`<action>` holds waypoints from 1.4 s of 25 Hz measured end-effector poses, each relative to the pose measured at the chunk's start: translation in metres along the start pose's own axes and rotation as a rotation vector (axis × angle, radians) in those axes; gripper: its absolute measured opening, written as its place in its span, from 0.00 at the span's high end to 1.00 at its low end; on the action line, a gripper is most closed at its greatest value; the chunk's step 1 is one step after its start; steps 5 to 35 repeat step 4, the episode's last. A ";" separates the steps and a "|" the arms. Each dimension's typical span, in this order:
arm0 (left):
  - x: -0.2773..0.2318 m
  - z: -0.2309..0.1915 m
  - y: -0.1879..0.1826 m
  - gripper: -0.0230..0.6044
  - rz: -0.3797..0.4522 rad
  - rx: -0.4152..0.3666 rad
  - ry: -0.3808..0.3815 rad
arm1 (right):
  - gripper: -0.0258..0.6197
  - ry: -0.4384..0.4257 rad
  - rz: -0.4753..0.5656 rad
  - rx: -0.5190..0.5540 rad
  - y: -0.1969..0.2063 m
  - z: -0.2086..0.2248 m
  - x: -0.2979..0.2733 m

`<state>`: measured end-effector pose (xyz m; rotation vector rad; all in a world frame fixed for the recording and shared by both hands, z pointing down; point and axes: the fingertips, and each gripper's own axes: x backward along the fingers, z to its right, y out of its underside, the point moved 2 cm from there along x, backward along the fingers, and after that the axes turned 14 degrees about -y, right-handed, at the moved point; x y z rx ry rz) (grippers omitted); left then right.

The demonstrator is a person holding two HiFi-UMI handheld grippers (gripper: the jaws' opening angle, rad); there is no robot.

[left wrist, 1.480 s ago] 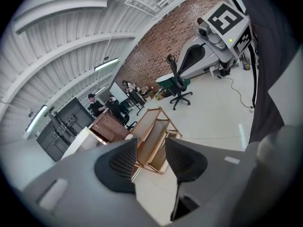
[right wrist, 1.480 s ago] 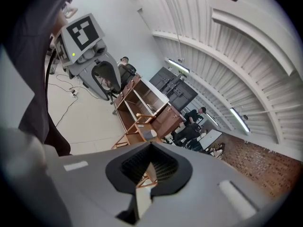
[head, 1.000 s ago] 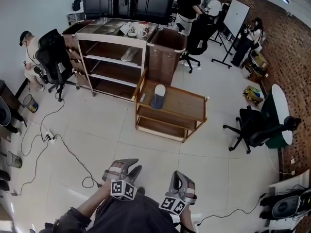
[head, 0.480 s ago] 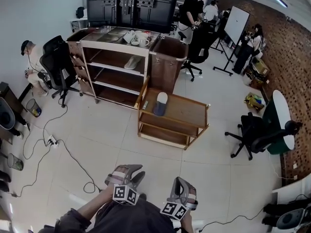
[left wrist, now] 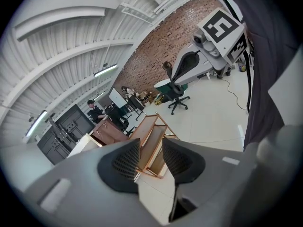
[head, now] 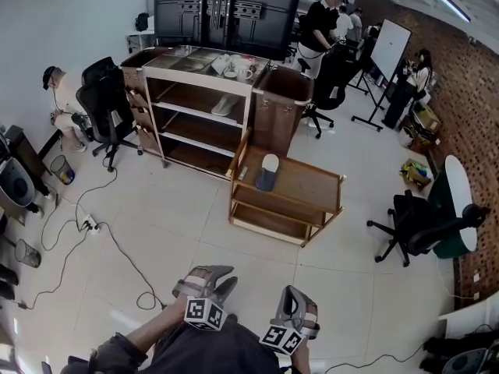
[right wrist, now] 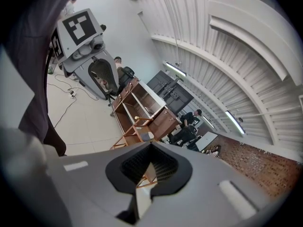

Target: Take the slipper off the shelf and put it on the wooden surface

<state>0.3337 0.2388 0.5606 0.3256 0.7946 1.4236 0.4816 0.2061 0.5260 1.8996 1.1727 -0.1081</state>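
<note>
2 grippers show at the bottom of the head view, both well apart from the wooden cart (head: 308,185), on the near side of it.

Left gripper (head: 221,275): grey moulded shell, cube with black-and-white square markers on its back. In its own view the 2 dark ribbed pads (left wrist: 125,162) stand spread with a clear gap. The jaws have just been closing a little. Nothing is between them; we see only the cart, far off, through the gap.

Right gripper (head: 290,293): same build. Its pads (right wrist: 135,167) are pressed together at the tips, leaving a narrow wedge-shaped slit further back. Nothing is pinched.

Wooden cart: low, rectangular, warm brown wood, raised rim, with lower shelves under the flat top. A second slipper (head: 267,172), pale above and dark blue below, rests on the top near the cart's left edge.

Shelf (head: 201,114): stands just beyond the cart's far left corner, with a white frame, brown boards and an open front. The slipper (head: 224,105), pale, flat and elongated, lies on its upper inner board, toward the end nearest the cart. White mugs (head: 234,67) sit on its top.

Floor (head: 156,209): glossy white square tiles around the cart. A thin dark cable (head: 117,248) trails left of the cart.
</note>
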 end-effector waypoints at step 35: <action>-0.003 -0.001 -0.004 0.70 0.006 -0.005 -0.009 | 0.96 0.007 0.008 0.000 0.001 0.004 -0.001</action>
